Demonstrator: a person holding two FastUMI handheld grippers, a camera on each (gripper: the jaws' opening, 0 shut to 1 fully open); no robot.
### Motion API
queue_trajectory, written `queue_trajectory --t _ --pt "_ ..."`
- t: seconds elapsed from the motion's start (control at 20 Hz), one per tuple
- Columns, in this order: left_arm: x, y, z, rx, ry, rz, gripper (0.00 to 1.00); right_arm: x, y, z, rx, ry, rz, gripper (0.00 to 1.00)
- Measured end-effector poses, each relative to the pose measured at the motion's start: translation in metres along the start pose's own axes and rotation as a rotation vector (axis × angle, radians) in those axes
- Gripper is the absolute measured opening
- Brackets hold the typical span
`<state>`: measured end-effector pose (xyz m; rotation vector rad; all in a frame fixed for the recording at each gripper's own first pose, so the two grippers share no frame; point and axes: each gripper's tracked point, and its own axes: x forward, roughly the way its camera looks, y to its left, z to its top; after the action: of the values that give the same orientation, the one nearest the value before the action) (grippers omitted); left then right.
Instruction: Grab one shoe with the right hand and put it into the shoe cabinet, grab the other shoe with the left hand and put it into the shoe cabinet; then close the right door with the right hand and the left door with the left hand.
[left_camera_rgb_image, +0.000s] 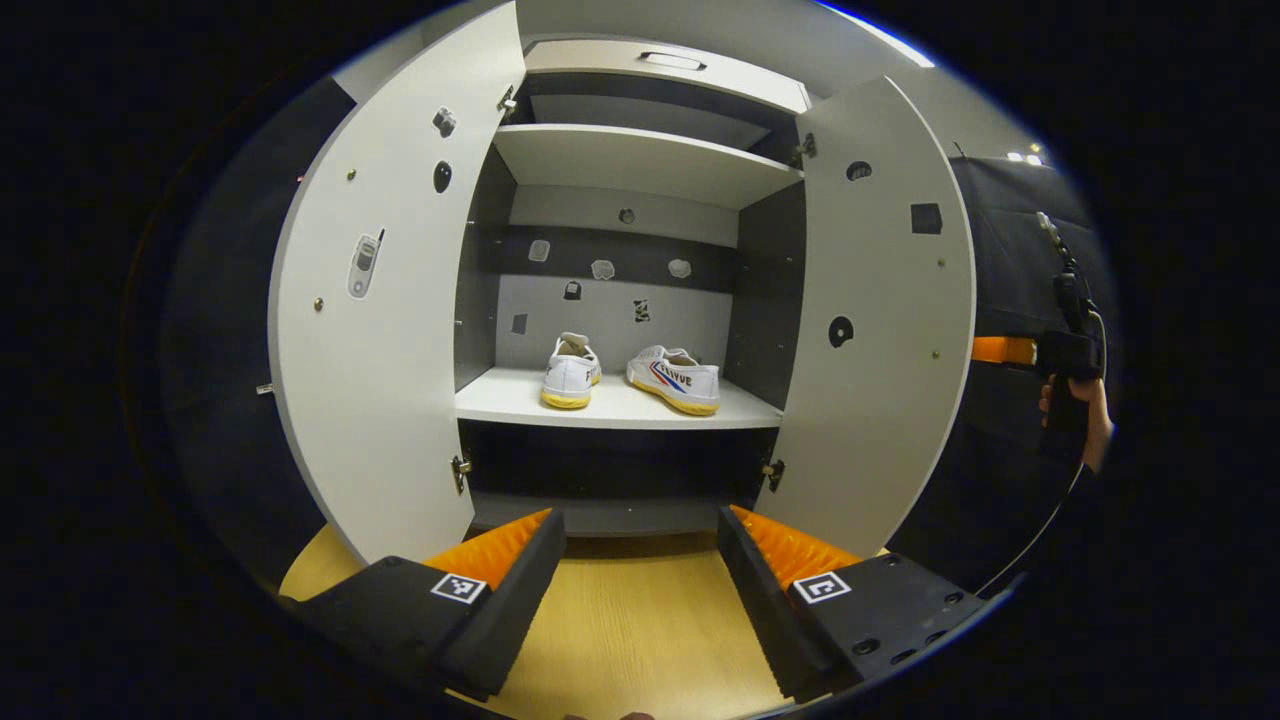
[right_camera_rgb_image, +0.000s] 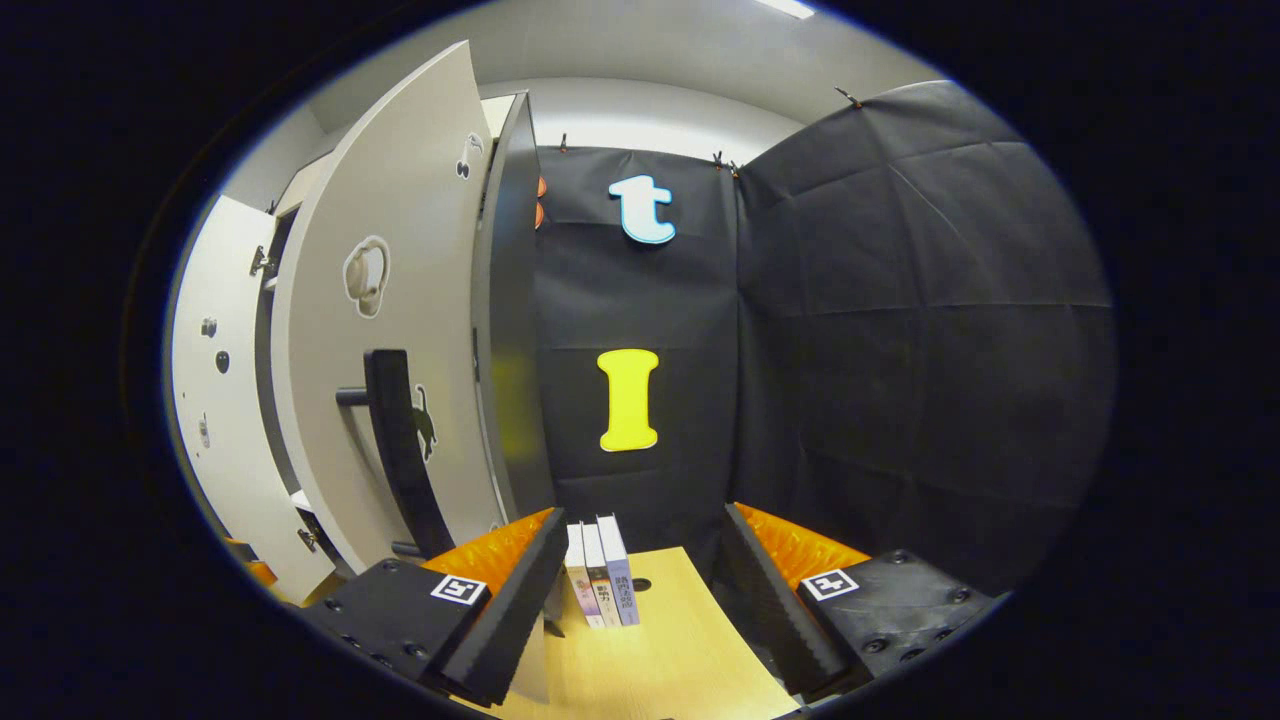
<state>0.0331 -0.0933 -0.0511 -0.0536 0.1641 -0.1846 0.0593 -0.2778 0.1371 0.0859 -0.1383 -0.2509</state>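
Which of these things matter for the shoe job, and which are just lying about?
Part of the job:
left shoe
right shoe
cabinet shelf
left door
right door
door handle

Just lying about:
books
stickers

Booth corner: grey cabinet, black cloth walls, pale wood below.

Straight ahead of the left gripper the shoe cabinet is seen standing wide open, with both grey doors swung outward to either side and pale shelves set against a darker back panel inside. Just beneath that gripper a pale wood surface is laid out, running up to the cabinet's foot. Ahead of the right gripper and off to its right, the black cloth wall is hung in creased panels and clipped along the top. Above the cloth a plain white wall is lit, and a ceiling light is caught high up at the edge.
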Motion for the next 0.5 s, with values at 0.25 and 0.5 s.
queue_trajectory --t 0.25,0.5 --pt "-0.006 -0.016 -0.004 0.036 -0.006 0.028 0.95 0.012 0.030 0.004 0.052 0.021 0.128 0.98" --pt "-0.010 -0.027 -0.021 -0.008 0.013 0.065 0.95 0.010 0.043 -0.006 0.025 0.053 0.189 0.98"
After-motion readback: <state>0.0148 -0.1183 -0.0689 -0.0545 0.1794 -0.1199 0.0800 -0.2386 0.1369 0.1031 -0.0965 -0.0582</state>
